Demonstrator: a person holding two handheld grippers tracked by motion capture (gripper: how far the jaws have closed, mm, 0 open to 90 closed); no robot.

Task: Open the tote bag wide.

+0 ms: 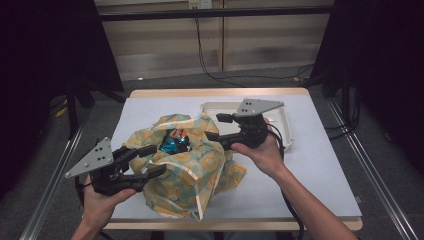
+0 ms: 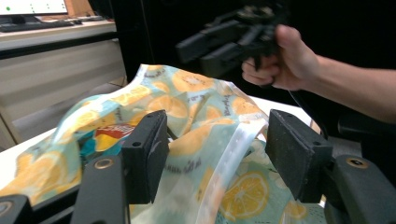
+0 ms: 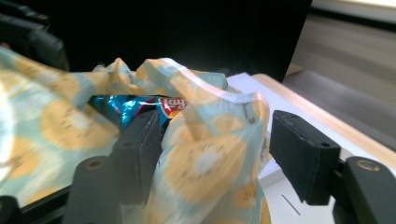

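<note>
Both grippers, left [image 1: 149,161] and right [image 1: 216,127], stood wide at the bag's [image 1: 200,167] rim, cloth loose between their jaws, apparently spreading it around the chips [image 1: 174,141].

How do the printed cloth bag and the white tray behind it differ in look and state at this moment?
The cloth bag is soft, crumpled and printed with orange slices on pale teal; the white tray is rigid, plain and rectangular. The bag holds a blue crisp packet in its open mouth; what lies in the tray cannot be made out. The bag lies nearer the person, between both grippers; the tray sits farther back, on the right. Both rest on the white table top.
</note>
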